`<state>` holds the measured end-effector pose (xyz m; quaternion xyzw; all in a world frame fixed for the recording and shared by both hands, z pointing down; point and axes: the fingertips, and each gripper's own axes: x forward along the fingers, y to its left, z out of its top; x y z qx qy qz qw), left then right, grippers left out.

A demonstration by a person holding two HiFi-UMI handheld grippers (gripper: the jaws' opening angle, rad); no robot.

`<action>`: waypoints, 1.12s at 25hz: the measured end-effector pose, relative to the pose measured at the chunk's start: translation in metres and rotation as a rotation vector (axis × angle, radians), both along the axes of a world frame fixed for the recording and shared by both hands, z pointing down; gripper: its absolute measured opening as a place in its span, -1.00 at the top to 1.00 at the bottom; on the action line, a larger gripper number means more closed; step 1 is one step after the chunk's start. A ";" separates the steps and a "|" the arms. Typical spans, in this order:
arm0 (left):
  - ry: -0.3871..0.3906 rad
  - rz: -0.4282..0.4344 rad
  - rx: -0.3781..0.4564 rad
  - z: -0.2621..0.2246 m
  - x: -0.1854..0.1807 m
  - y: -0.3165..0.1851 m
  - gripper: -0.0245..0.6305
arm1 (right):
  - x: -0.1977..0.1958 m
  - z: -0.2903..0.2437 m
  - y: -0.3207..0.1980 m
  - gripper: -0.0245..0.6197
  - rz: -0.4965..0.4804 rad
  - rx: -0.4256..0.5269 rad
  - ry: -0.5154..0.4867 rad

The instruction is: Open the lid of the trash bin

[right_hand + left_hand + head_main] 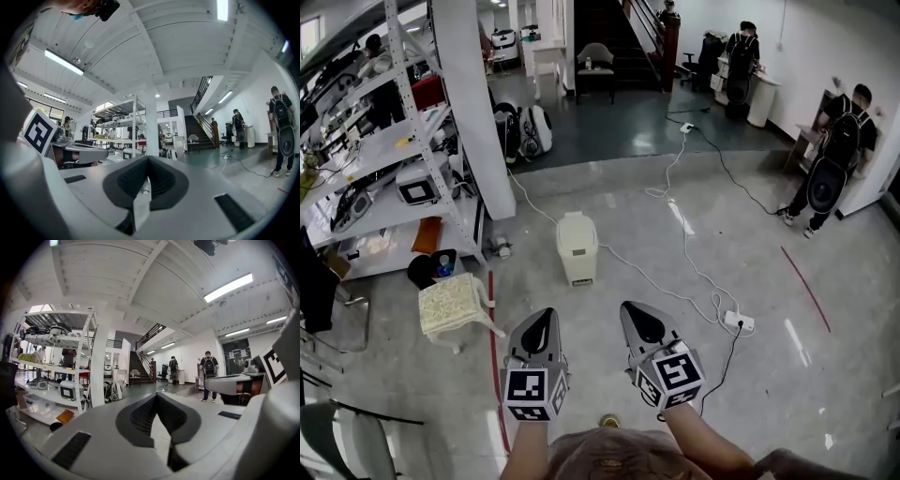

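The trash bin (577,247) stands upright on the pale grey floor (741,403) with its lid (576,228) down. It is just right of the foot of the white column (473,103) and close to the shelving rack (389,178) along the floor's left edge. A white cable (652,277) runs across the floor past the bin's right side to a power strip (739,322).

Both tools are held low in the head view, well apart from the bin and touching nothing. The left gripper (544,319) points up toward the bin from below, the bin lying ahead of it and a little to its right. The right gripper (636,311) is beside it, with the bin ahead and off to its left. In the left gripper view the left gripper (157,397) has its jaws drawn together at the tips, with nothing held between them. The right gripper view shows the right gripper (147,159) in the same way, tips meeting and empty.

A cushioned stool (450,302) sits left of the left gripper, beside a red line (493,356) on the floor.
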<state>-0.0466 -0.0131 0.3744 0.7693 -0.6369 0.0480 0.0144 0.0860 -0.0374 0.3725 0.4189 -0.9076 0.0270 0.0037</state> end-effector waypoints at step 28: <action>-0.004 0.037 -0.043 0.020 -0.072 -0.228 0.94 | -0.067 0.031 -0.216 0.83 0.031 -0.079 0.018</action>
